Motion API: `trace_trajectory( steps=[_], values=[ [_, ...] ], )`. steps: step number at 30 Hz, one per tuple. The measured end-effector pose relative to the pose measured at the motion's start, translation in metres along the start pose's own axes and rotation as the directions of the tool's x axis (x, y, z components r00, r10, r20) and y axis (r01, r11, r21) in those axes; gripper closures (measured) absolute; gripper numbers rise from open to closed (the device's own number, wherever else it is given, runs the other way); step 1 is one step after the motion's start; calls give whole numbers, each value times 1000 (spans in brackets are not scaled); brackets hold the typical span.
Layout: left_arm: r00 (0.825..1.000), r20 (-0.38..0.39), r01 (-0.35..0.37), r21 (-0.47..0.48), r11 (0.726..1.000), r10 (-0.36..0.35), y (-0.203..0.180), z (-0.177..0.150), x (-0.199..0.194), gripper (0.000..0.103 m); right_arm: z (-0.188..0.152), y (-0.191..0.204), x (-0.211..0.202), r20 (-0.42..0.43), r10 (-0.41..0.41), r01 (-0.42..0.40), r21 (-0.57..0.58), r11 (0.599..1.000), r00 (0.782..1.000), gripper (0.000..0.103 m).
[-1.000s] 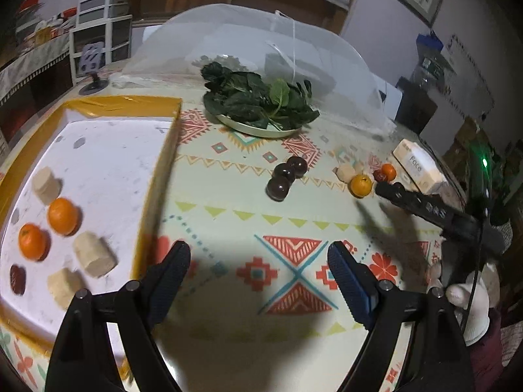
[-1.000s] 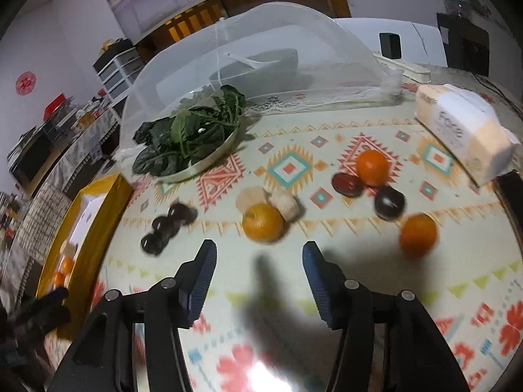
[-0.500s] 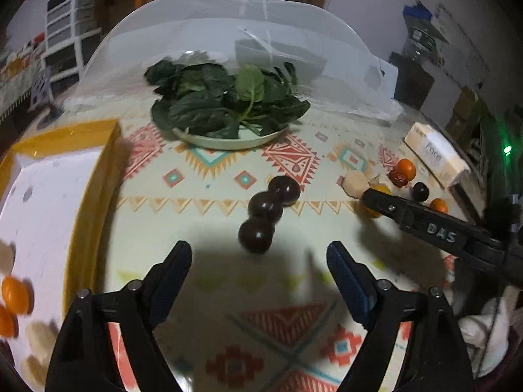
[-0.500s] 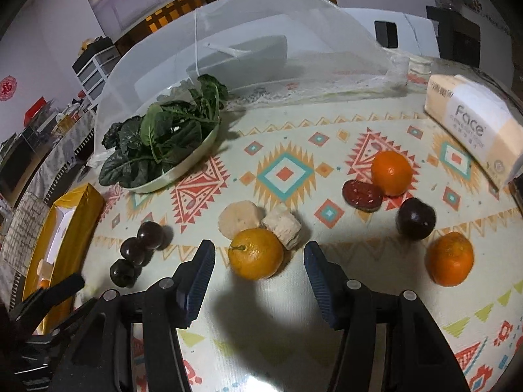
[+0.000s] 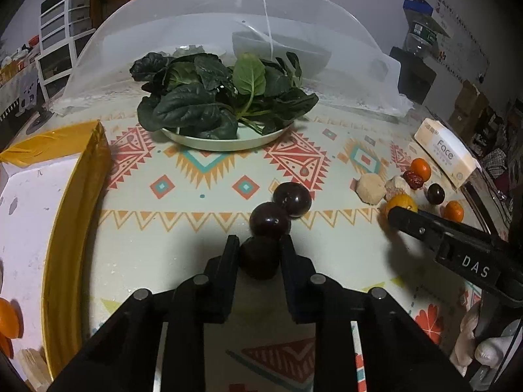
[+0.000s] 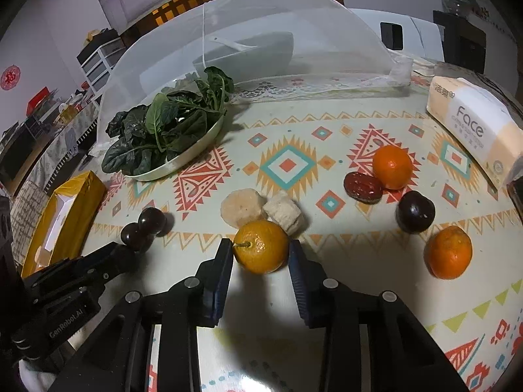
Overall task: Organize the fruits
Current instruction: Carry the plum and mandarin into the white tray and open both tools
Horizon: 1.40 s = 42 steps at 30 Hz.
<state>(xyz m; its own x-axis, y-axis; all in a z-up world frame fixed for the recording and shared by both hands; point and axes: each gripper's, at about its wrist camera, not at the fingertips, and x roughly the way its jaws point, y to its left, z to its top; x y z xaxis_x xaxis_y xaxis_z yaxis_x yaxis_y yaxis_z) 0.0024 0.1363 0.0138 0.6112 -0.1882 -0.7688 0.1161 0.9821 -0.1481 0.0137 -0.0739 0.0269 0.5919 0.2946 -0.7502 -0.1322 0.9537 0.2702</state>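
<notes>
Now left hand-held gripper (image 5: 259, 251) tight around dark plum (image 5: 260, 258).

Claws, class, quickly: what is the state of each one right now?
Left claw: shut on the nearest dark plum.
Right claw: fingers at both sides of the stemmed orange; a firm grip cannot be told.

We count three oranges (image 6: 261, 246) (image 6: 392, 166) (image 6: 449, 251) and four dark plums (image 5: 260, 258) (image 5: 269, 220) (image 5: 292, 200) (image 6: 415, 210) on the bench. We also see two pale chunks (image 6: 242, 207) (image 6: 283, 214) and one red date (image 6: 362, 187).
</notes>
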Motion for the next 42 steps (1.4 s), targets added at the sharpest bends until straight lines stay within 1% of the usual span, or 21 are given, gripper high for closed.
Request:
trace_trajectory(
  steps=[2,4,8,12,15,19,20,21,24,26,28,32,34,37,42],
  values=[
    [1000,23,-7,-14,1000,7,3,0,-10,79,-2,-1,-2,7,6,-6,11,1000,1000,66],
    [999,50,-1,-33,999,2,8,0,-24,79,-3,-2,-6,26,31,-31,26,999,999,66],
    [993,119,9,-66,998,-1,21,-2,-67,79,-8,5,-19,66,38,-40,23,999,997,66],
    [984,179,22,-123,992,1,52,-3,-115,79,-13,21,-36,100,88,-88,5,996,991,66],
    [978,209,19,-170,985,17,80,0,-142,79,-13,43,-45,96,140,-140,-13,990,985,66],
    [969,237,-15,-214,977,67,116,9,-167,79,-6,93,-61,101,198,-189,-97,977,975,66],
    [968,240,-24,-222,975,78,126,12,-172,79,-1,112,-66,97,226,-214,-126,969,969,66],
    [967,240,-30,-229,973,86,133,13,-174,79,1,123,-69,94,241,-227,-141,964,966,66],
    [967,228,-60,-245,968,118,160,23,-176,79,13,170,-73,66,309,-291,-199,936,949,66],
    [967,214,-80,-252,964,136,176,29,-172,79,18,207,-64,6,355,-344,-234,910,935,66],
    [972,182,-97,-265,959,149,194,35,-161,79,18,234,-49,-47,370,-370,-255,893,928,66],
    [985,104,-94,-330,939,135,229,30,-133,79,2,286,1,-158,324,-359,-308,881,933,66],
    [990,70,-90,-363,928,123,244,23,-120,79,-8,302,20,-191,292,-342,-331,880,937,66],
    [994,30,-89,-389,917,109,258,13,-106,79,-21,314,44,-227,247,-317,-360,877,942,66],
    [997,5,-64,-400,914,71,263,3,-95,79,-33,317,68,-252,205,-289,-364,885,946,65]
  ],
)
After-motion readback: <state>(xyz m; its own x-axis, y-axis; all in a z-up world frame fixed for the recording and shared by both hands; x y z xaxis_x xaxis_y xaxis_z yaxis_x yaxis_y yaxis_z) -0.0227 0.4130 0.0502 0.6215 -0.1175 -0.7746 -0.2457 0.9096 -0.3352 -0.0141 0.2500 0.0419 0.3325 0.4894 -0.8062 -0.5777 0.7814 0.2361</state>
